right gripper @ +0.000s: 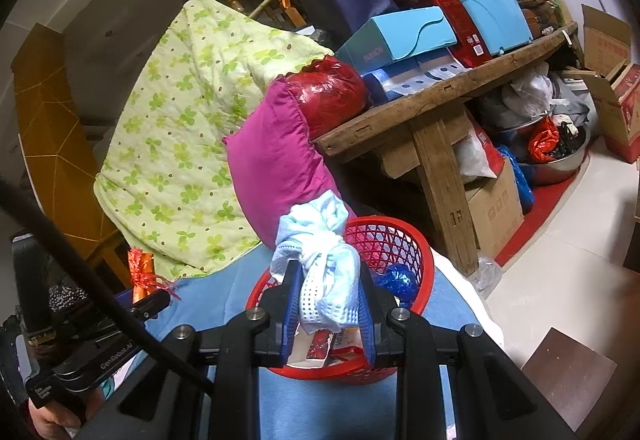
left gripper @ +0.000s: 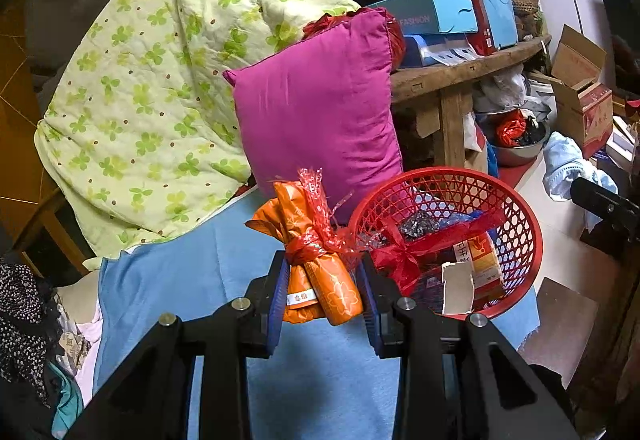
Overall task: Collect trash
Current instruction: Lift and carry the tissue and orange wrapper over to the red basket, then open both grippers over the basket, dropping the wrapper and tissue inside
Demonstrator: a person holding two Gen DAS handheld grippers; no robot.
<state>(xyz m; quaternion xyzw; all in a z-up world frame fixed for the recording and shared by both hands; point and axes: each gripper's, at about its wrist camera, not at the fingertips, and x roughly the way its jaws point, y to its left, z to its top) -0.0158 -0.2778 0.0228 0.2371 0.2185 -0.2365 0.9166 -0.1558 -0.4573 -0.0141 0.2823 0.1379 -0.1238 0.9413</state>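
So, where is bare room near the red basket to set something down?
Free: the blue sheet between the green-patterned quilt and the red basket, and the white floor beside the basket. Crowded: the basket itself and the wooden bench, on top and underneath.

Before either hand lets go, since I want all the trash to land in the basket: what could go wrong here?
1. The orange bundle in the left gripper hangs beside the red basket, not over it; released now, it would likely land on the blue sheet.
2. The knotted cloth in the right gripper hangs near the basket's rim and may snag or tip it.
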